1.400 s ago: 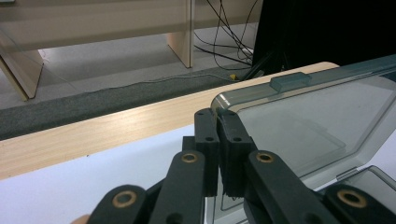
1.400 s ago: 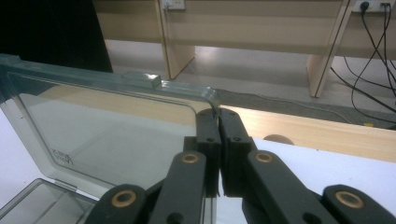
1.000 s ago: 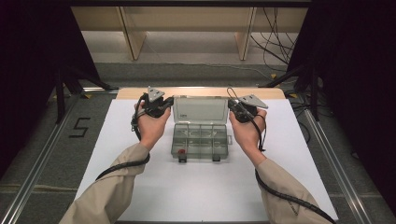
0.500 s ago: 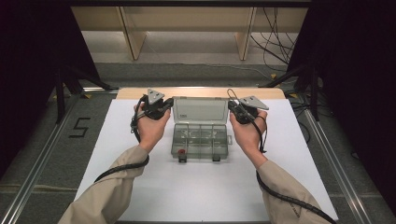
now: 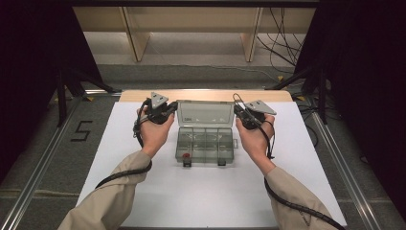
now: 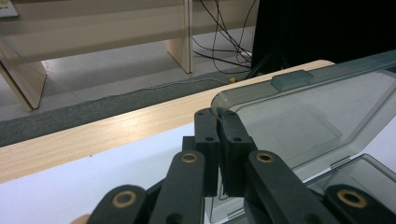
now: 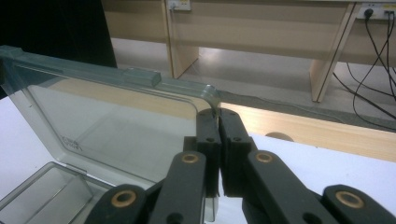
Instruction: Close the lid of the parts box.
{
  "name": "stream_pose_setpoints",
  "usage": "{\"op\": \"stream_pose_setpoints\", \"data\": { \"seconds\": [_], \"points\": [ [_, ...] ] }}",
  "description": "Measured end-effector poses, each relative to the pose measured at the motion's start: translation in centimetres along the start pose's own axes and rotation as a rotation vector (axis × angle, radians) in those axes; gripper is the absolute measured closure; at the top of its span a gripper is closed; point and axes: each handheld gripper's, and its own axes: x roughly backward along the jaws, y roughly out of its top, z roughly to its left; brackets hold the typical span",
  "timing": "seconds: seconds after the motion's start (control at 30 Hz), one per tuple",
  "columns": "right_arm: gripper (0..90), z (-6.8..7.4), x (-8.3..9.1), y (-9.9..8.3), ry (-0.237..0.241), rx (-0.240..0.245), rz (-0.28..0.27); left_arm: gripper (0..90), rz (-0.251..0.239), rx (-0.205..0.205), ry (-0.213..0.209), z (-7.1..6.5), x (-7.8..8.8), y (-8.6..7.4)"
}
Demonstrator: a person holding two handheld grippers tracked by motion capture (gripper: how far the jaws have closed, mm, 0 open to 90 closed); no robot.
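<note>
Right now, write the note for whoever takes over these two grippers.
Left gripper: jaws shut on the lid at its left corner.
Right gripper: jaws shut on the lid's right corner.
Clear compartment box sits mid-table on the white sheet, lid standing open, near upright. A small red item lies in the front left compartment.
Done: lid gripped at both corners.
Left: probably swing the lid shut or fully back, then release.

- The table (image 5: 143,96) was light wood, with a bare strip showing along the far edge.
- A white sheet (image 5: 201,191) covered pretty much the rest of the top.
- A clear plastic compartment box (image 5: 205,144) sat on the sheet near the middle, lid up, with a small red piece in its near left compartment.
</note>
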Motion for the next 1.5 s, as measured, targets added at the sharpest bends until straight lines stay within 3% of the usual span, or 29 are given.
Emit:
{"op": "stream_pose_setpoints", "data": {
  "seconds": [1.5],
  "points": [
    [88.4, 0.4, 1.3, -0.8, 0.003, 0.051, -0.01, 87.0, -0.019, -0.047, -0.011, -0.4, 1.2, -0.9]
  ]
}}
